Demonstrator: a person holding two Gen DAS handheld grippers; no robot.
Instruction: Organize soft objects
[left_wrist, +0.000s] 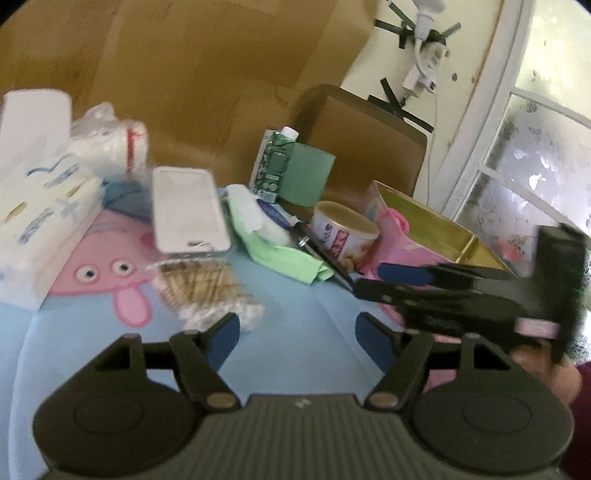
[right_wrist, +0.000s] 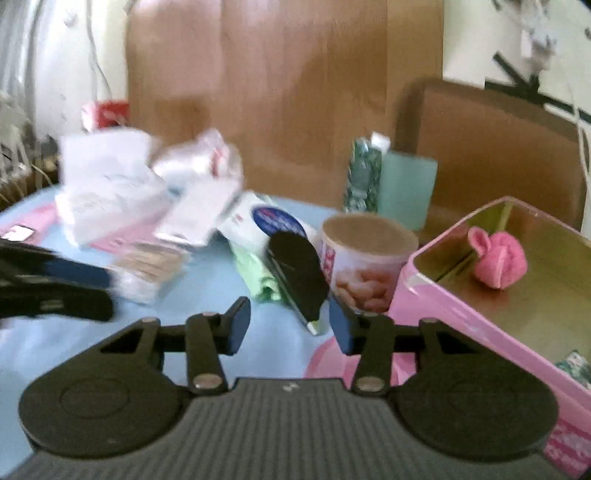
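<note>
My left gripper hangs open over the blue cartoon cloth with nothing between its pads. Just ahead lies a clear packet of cotton swabs. Beyond it are a green cloth with white wipes and white tissue packs. My right gripper is open too; the near end of a black flat object shows in the gap between its pads, untouched. A pink soft roll lies inside the pink box. Each gripper shows in the other's view: the right gripper, the left gripper.
A printed paper cup stands against the pink box. Behind it are a green carton and a green block. A white tray and a plastic bag sit left; brown cardboard closes the back.
</note>
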